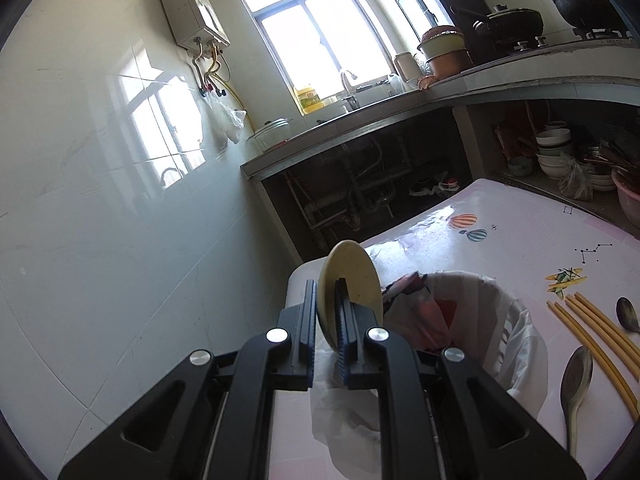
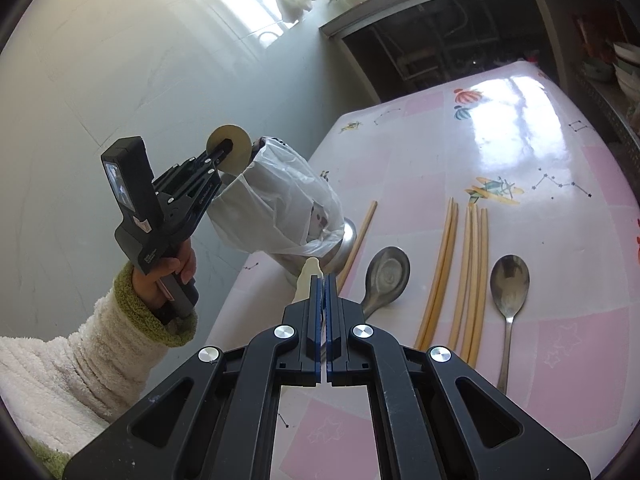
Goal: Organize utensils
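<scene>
While the left gripper [image 2: 222, 151] carries a small cream-coloured saucer [image 1: 349, 280] on edge above the mouth of the bag-lined bin [image 2: 280, 208] at the desk's near corner, the step in hand looks like dealing with that dish, though whether it goes into the bin or elsewhere cannot be told. To do it well, the saucer should be kept low over its target and let go only once its lower rim is near a surface, since it is pinched by the rim alone and could swing or drop. The plastic liner [image 1: 472, 320] is loose and could catch the rim.

The left jaws stand nearly closed, with only the thin wall of the saucer between them; the pads appear to press on it from both sides. The right gripper [image 2: 322, 280] has its jaws fully together, and a pale cream piece, possibly a spoon handle [image 2: 307, 280], sticks out beside the left finger; whether it is truly clamped cannot be told.

On the pink desk [image 2: 520, 128] lie the remaining utensils: two metal spoons [image 2: 509, 284] and several yellow chopsticks [image 2: 472, 272], laid roughly parallel, just beside the bin.
</scene>
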